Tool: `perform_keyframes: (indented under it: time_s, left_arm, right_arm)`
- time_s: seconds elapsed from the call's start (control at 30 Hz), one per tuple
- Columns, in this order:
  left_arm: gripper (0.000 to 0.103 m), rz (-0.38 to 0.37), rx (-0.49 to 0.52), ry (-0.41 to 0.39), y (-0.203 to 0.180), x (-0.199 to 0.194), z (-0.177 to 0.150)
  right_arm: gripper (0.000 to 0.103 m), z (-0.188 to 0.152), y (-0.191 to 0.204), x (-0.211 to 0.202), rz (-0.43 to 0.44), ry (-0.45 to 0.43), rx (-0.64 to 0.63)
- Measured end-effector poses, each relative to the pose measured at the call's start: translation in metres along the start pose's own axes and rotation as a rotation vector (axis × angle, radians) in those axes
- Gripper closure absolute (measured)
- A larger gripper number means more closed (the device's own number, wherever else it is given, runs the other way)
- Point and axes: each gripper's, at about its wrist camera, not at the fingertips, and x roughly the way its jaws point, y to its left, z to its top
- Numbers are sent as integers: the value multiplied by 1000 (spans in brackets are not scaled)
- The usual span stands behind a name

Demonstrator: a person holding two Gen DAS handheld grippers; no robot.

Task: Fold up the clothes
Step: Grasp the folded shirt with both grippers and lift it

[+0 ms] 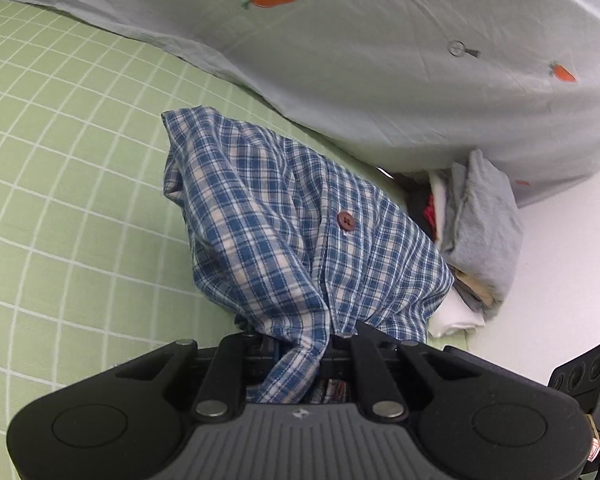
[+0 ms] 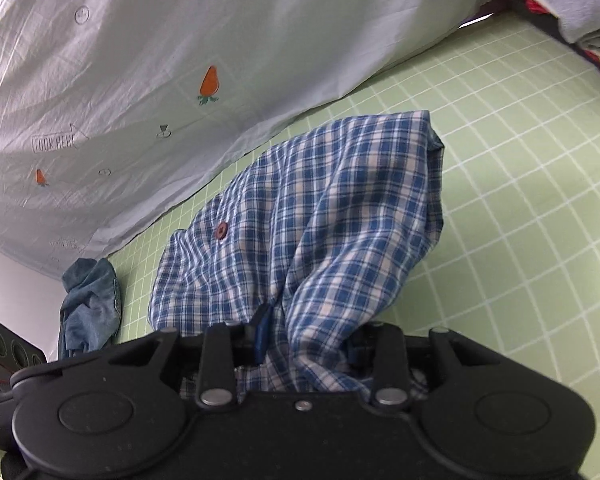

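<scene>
While both claws pinch the plaid shirt (image 1: 300, 220) and hold it bunched over the green grid bed sheet (image 1: 60, 160), no fold shows yet; left claw (image 1: 300, 344) nearly shut on cloth, right claw (image 2: 300, 336) partly closed on it; a folded stack (image 1: 480, 232) sits at the bed's edge, a denim piece (image 2: 90, 304) waits unfolded.
</scene>
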Motion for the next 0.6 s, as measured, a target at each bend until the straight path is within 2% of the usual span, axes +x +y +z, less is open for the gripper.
perform_keyframes:
  time_s: [0.17,0.27,0.37,0.5,0.6]
  left_arm:
    - [89,-127,114,67,-68,27,-21]
    - [89,-187,207,74,-124,50,-33]
    - [89,-221,288,42,-186,73,-41]
    - [89,-270,333,-39,-268,109,-46]
    - [89,-299,345,-103,-326,137,-38]
  right_arm:
    - [68,4,-40,-70,-84,-136,49]
    - [68,18,-76,-111,-100,-222,81]
    - [68,41,-115,-149,-99,-296,97]
    - [68,93,-165,-194,-91,-383,26]
    - [68,145,-200,-226,-88,-436,-60]
